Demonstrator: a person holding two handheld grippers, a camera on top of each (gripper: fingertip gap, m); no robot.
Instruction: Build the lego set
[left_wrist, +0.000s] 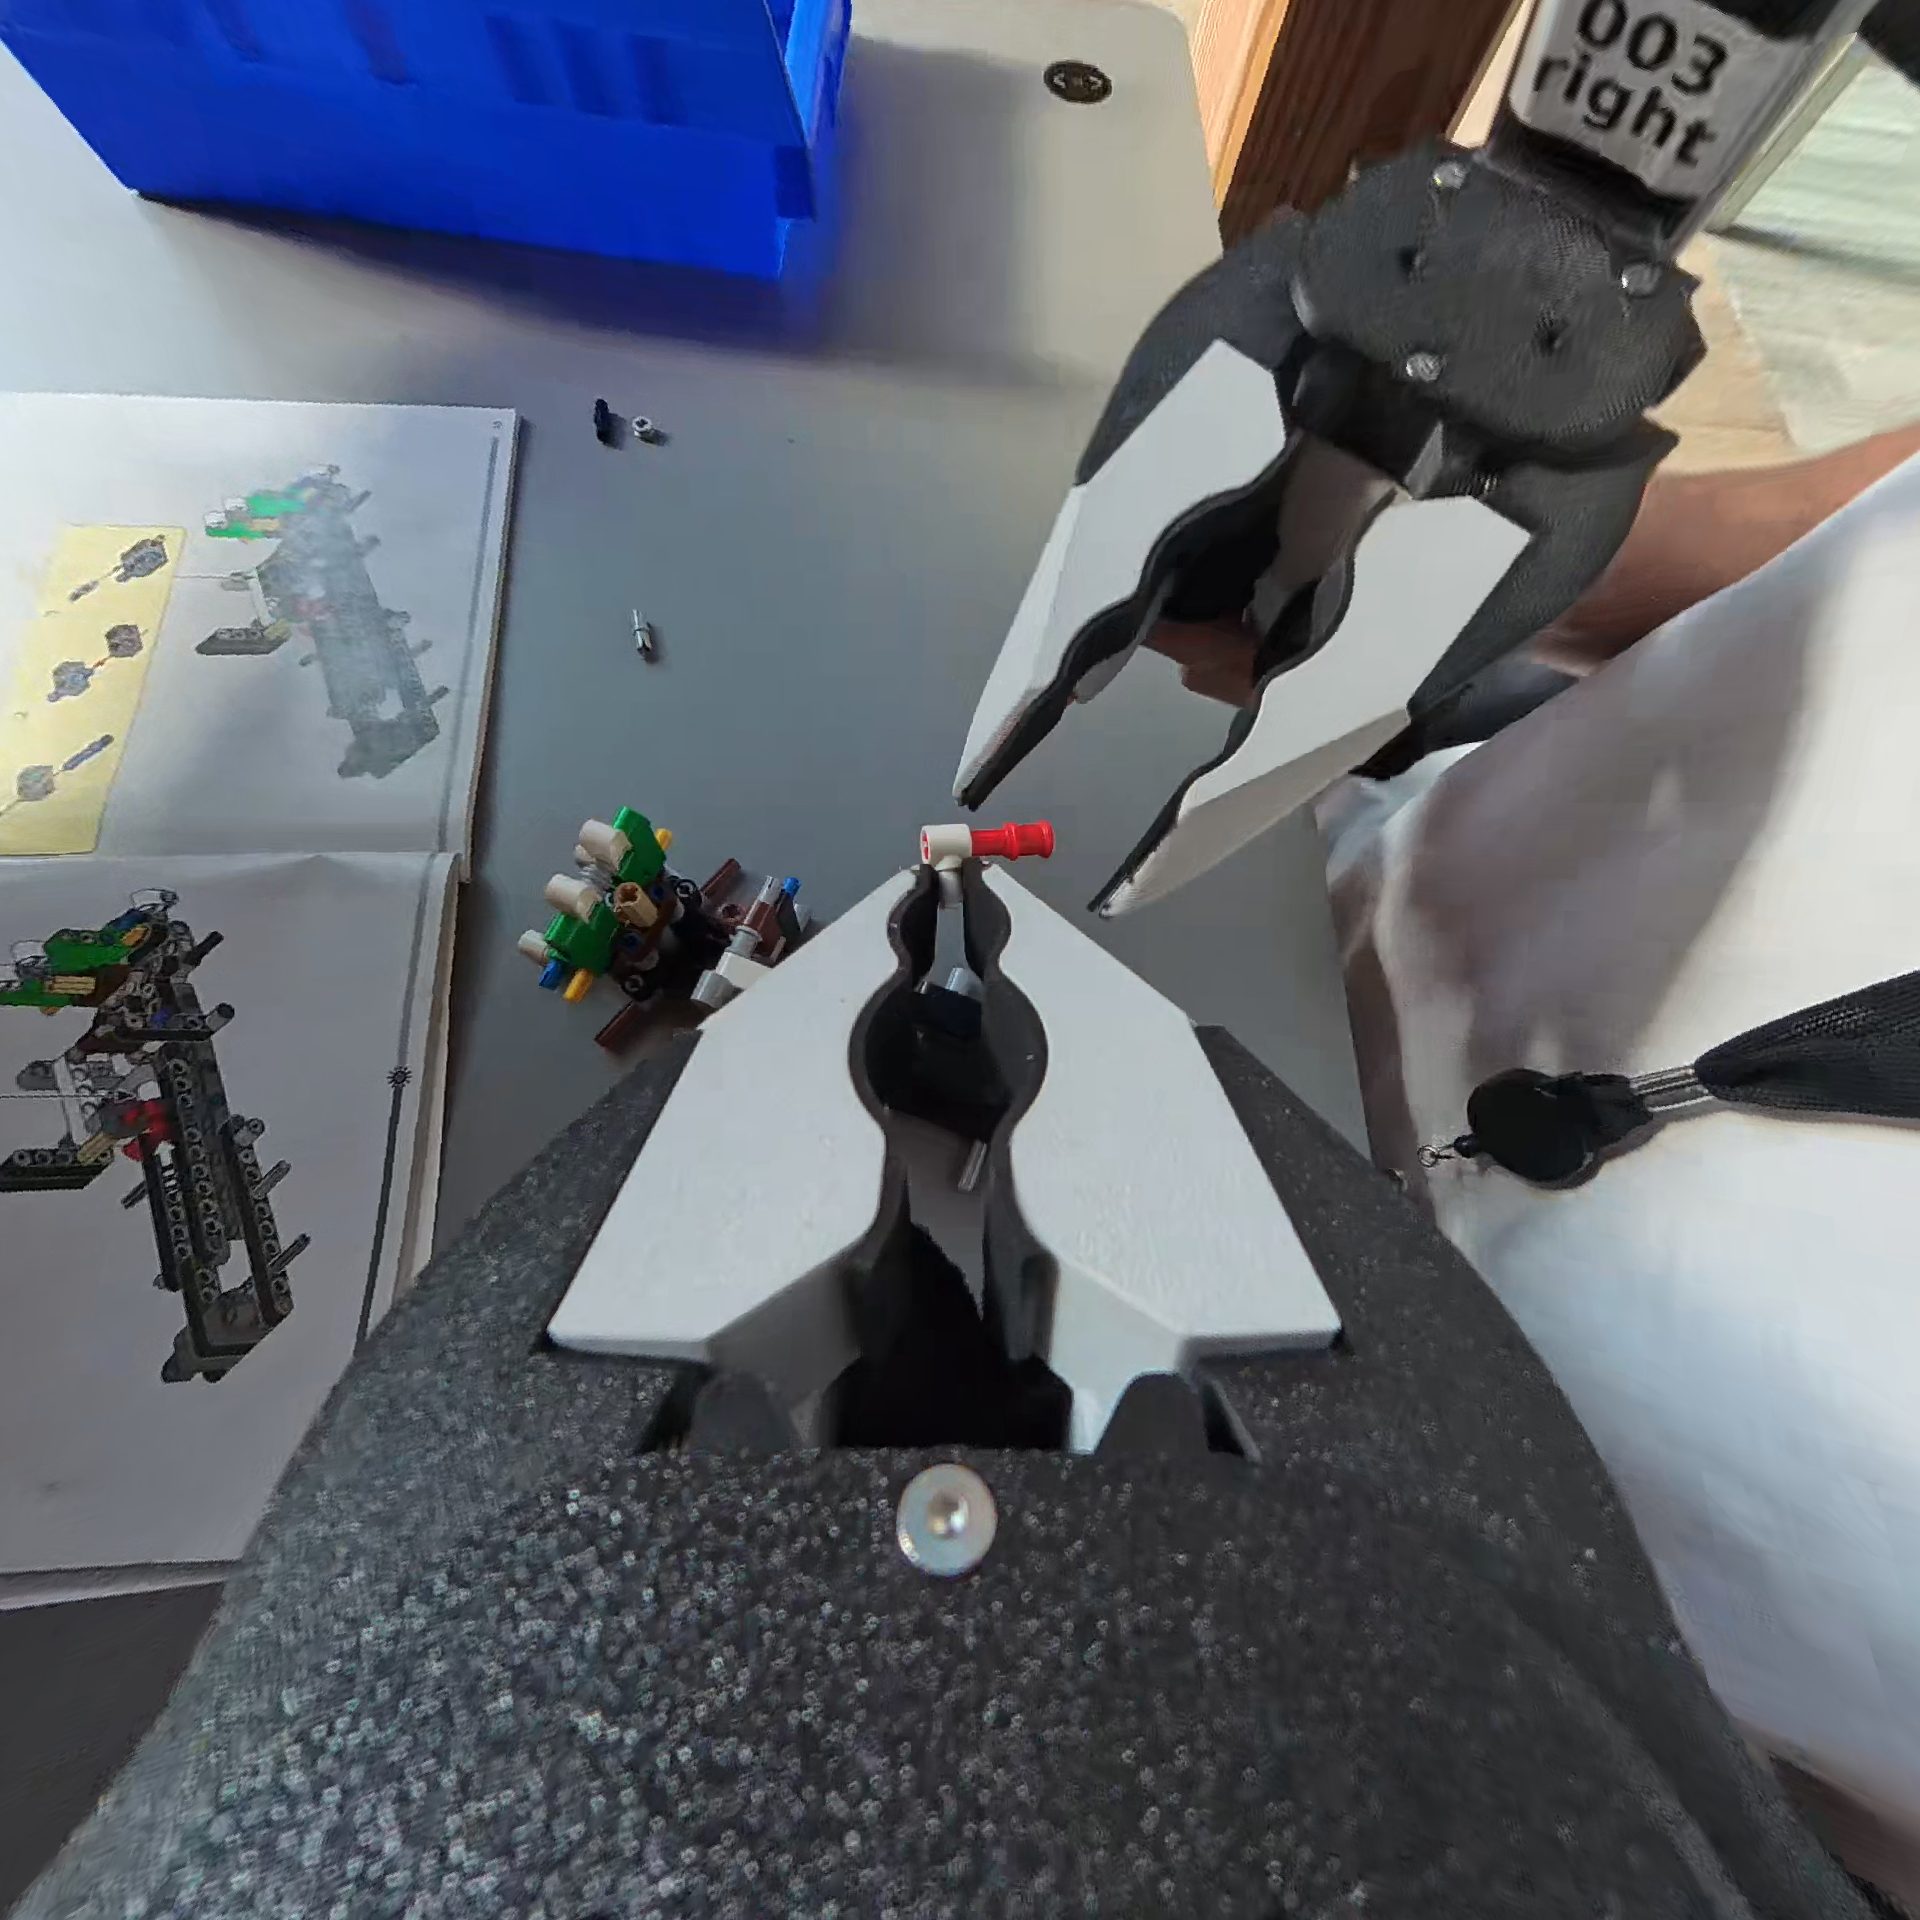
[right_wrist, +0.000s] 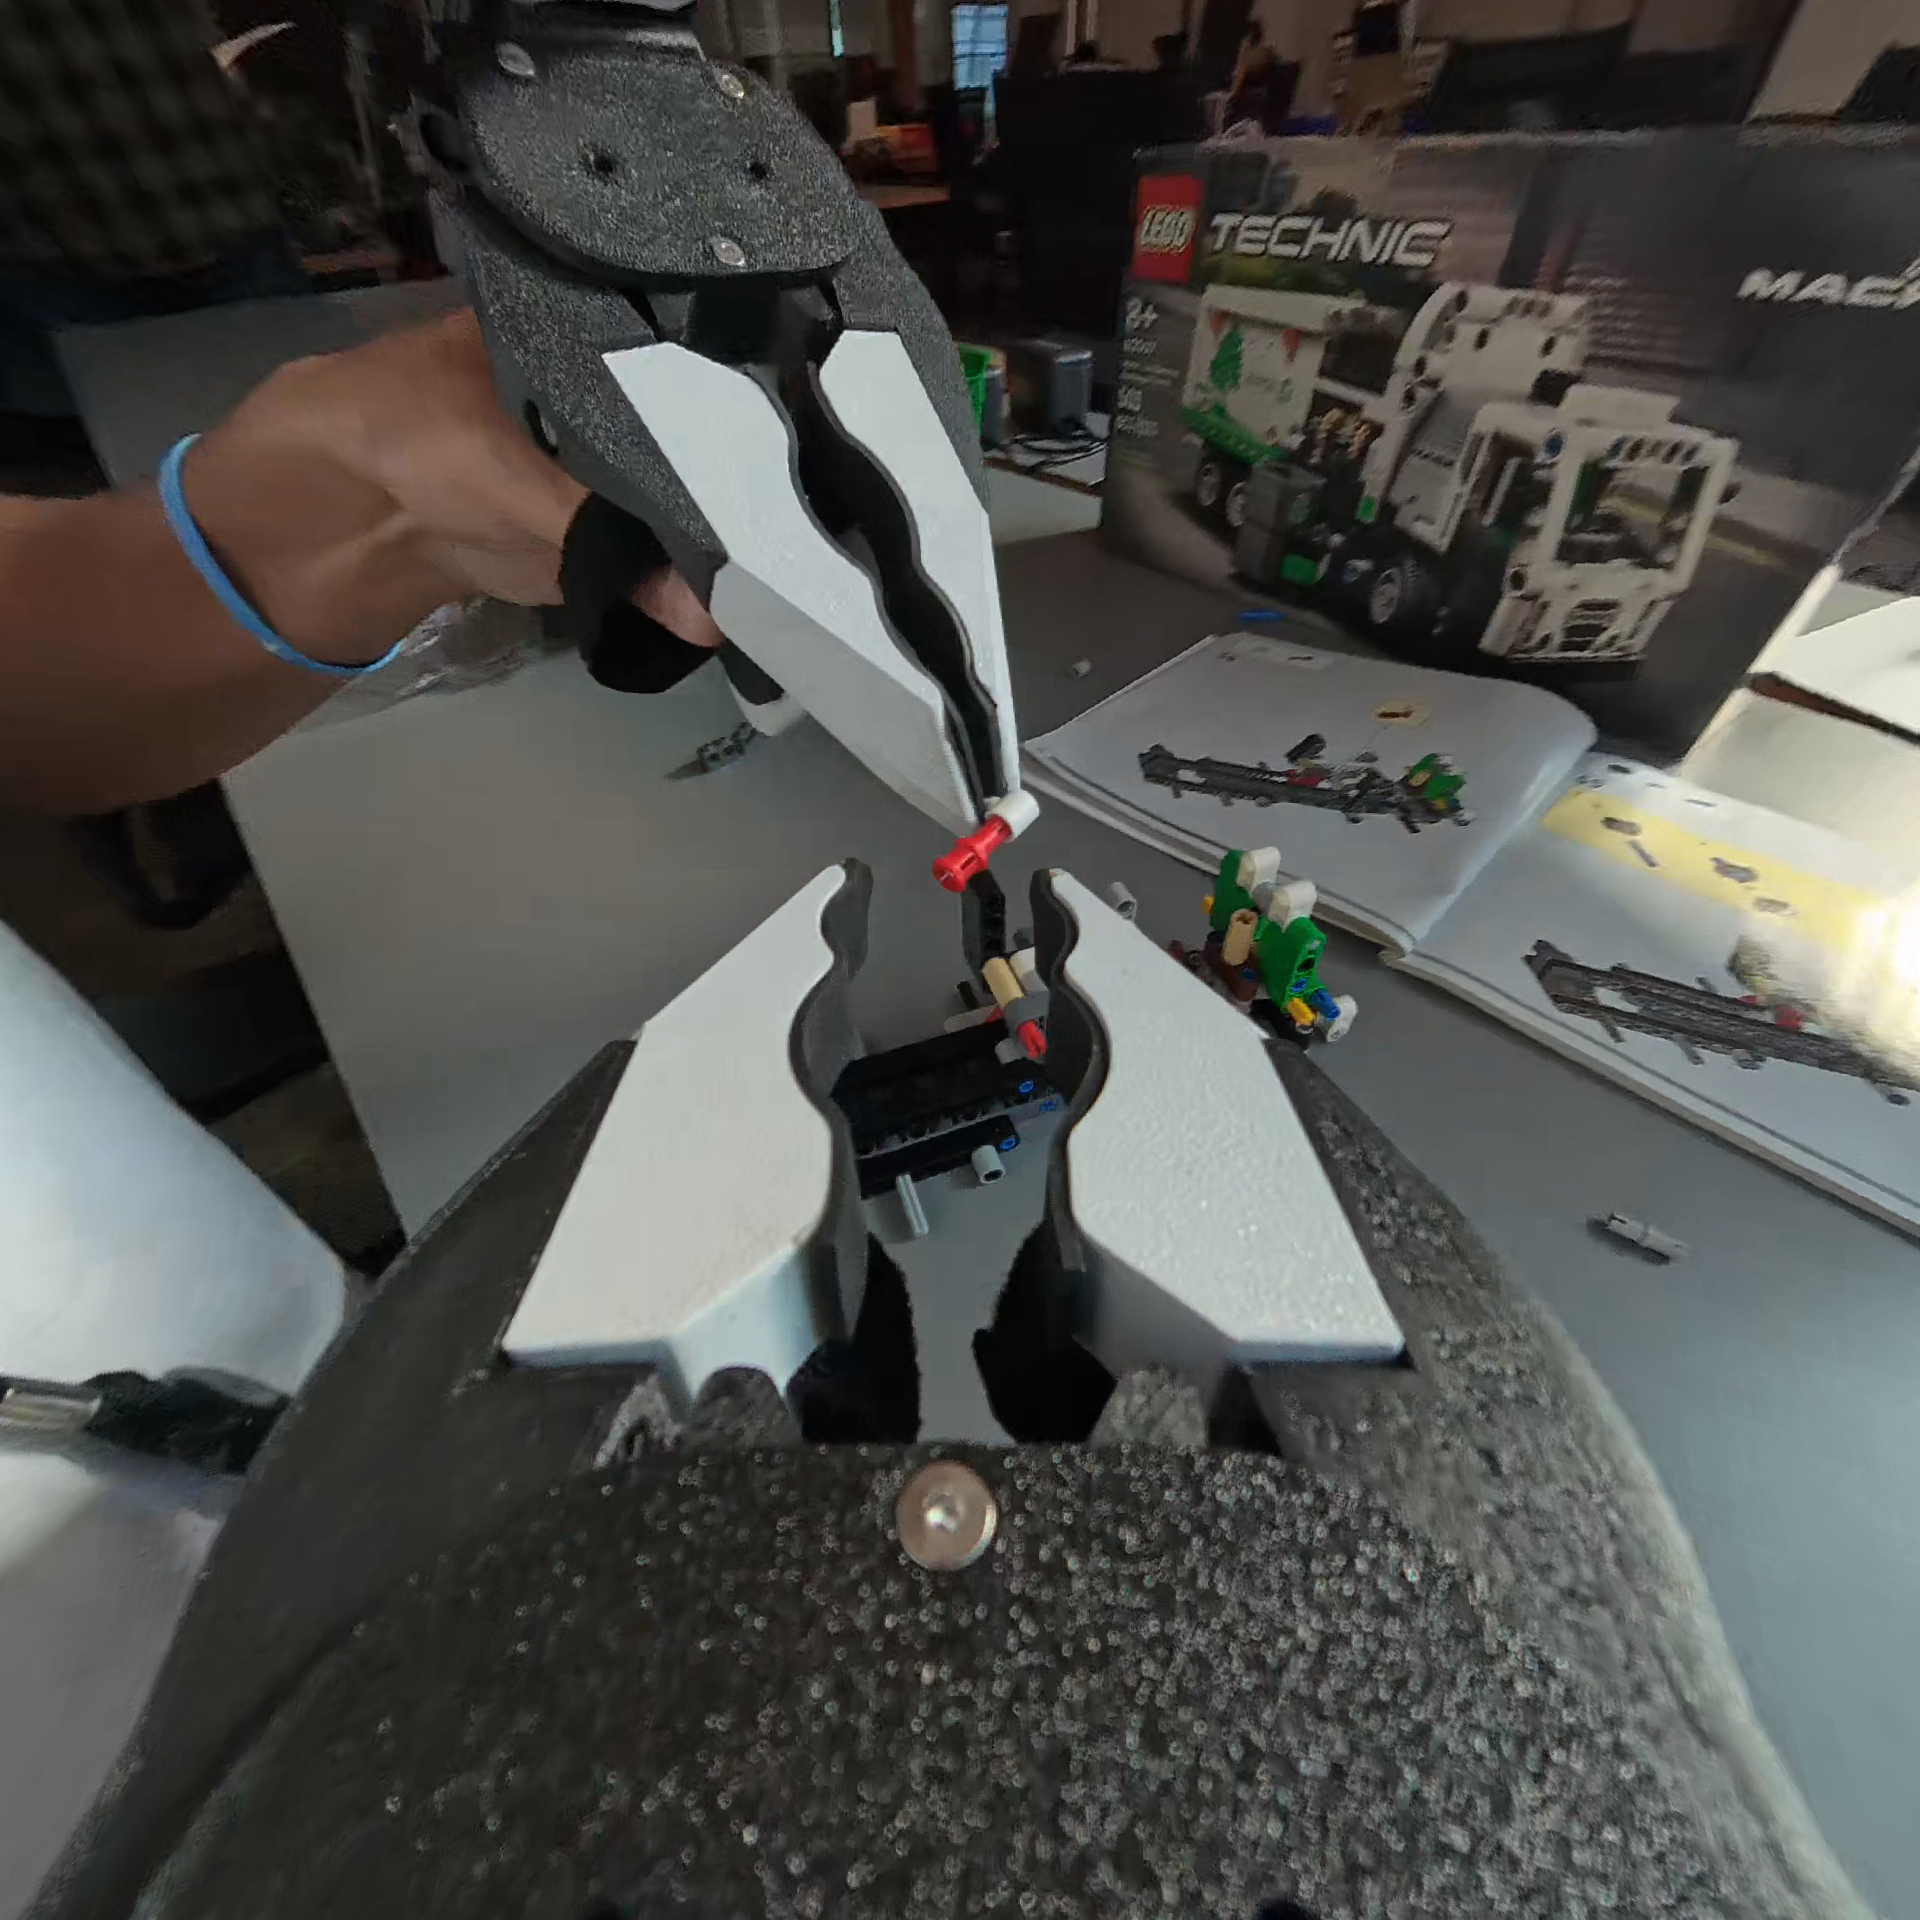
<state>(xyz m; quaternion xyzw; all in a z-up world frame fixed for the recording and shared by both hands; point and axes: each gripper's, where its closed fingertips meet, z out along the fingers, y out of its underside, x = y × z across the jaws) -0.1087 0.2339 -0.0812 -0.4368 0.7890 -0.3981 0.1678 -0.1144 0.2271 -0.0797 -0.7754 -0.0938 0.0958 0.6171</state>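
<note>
White connector (left_wrist: 948, 844) stem half-hidden, clamped in left tongs (left_wrist: 943, 883), right tongs (right_wrist: 951, 883) apart, bare.

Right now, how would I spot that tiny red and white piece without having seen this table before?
Start at the grey table, above the black brick frame. The left gripper is shut on the white and red piece at its fingertips. It is the only piece off the table, a red pin sticking from a white connector.

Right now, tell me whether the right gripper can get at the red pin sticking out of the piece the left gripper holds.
Probably yes. The right gripper is open and empty, its tips just beside the red pin, which juts sideways clear of the left gripper. Nothing lies between them.
</note>
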